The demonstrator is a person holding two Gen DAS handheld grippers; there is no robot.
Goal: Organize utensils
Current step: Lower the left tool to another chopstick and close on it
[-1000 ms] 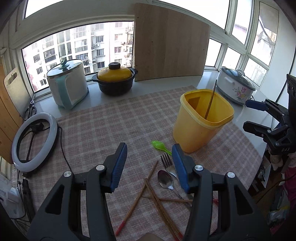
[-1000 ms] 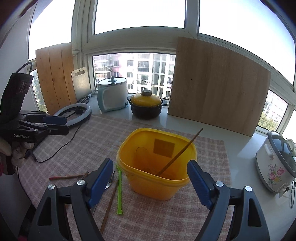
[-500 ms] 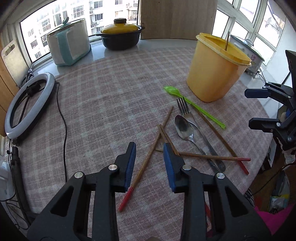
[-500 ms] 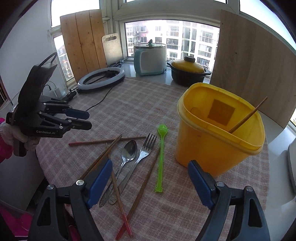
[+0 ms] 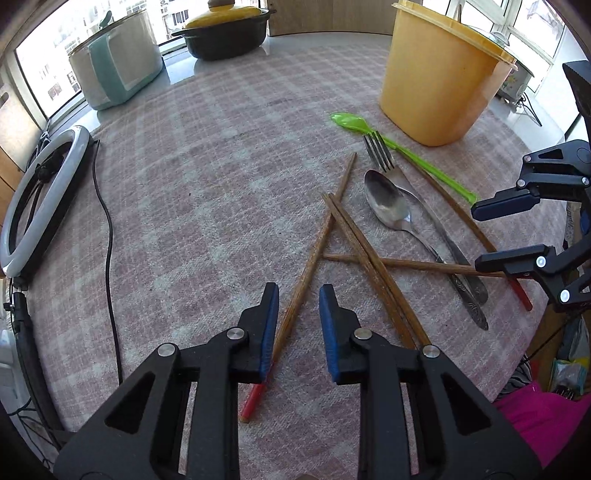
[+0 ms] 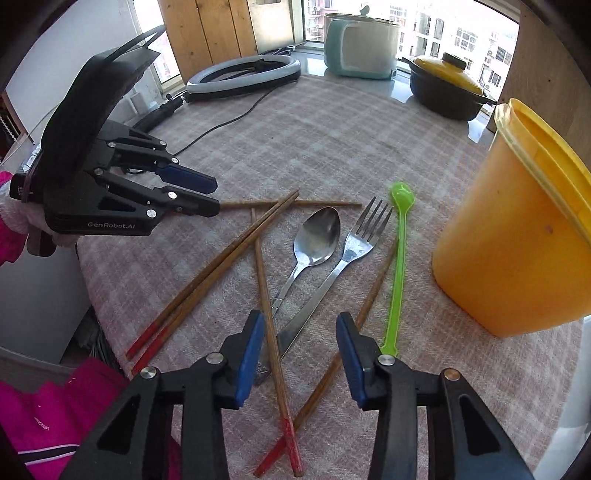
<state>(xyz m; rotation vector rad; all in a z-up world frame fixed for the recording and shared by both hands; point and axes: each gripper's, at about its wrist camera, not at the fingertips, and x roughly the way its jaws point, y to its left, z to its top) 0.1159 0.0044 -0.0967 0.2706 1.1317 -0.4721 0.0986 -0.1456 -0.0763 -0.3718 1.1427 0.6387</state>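
Several wooden chopsticks with red ends lie crossed on the checked cloth. My left gripper [image 5: 297, 295] is open and low, its jaws on either side of one chopstick [image 5: 310, 254]. My right gripper [image 6: 300, 325] is open and low over the fork handle [image 6: 314, 302], with a chopstick [image 6: 271, 325] by its left jaw. A metal spoon [image 6: 314, 240], a metal fork [image 6: 364, 236] and a green plastic spoon [image 6: 397, 258] lie side by side. The yellow bin [image 6: 517, 240] stands to the right; a chopstick stands in the bin [image 5: 439, 70].
A ring light [image 5: 37, 199] with its cable [image 5: 107, 221] lies at the left. A teal-and-white cooker [image 5: 114, 62] and a black pot with a yellow lid [image 5: 225, 33] stand on the sill. The table edge is close behind the utensils [image 6: 88, 280].
Both grippers came down from above the bin toward the utensils. The left jaws narrowed around a chopstick. The right jaws narrowed over the fork handle.
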